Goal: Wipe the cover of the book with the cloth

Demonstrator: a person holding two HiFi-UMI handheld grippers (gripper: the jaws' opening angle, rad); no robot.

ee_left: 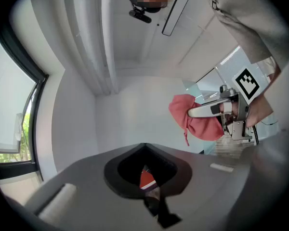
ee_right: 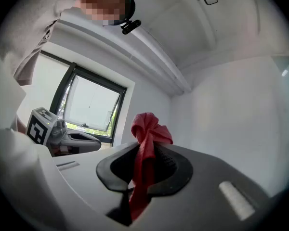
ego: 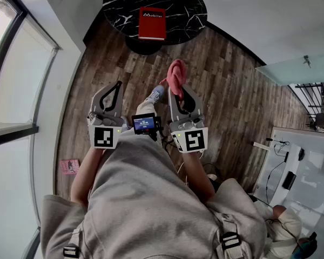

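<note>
I see left gripper [ego: 117,86] level, jaws together, nothing between them. Right gripper [ego: 179,90] level, jaws clamped on red cloth [ego: 176,74], bunch sticking out past tips. Red book [ego: 152,24] flat on black marbled table [ego: 183,15], far ahead, well apart from both grippers. Wood floor [ego: 227,80] between.

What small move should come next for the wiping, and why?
Probably carry the right tool forward toward the book. It is shut on the cloth, but the book lies on the black table well ahead of it, untouched, so wiping cannot begin yet. The left tool is shut and empty.
</note>
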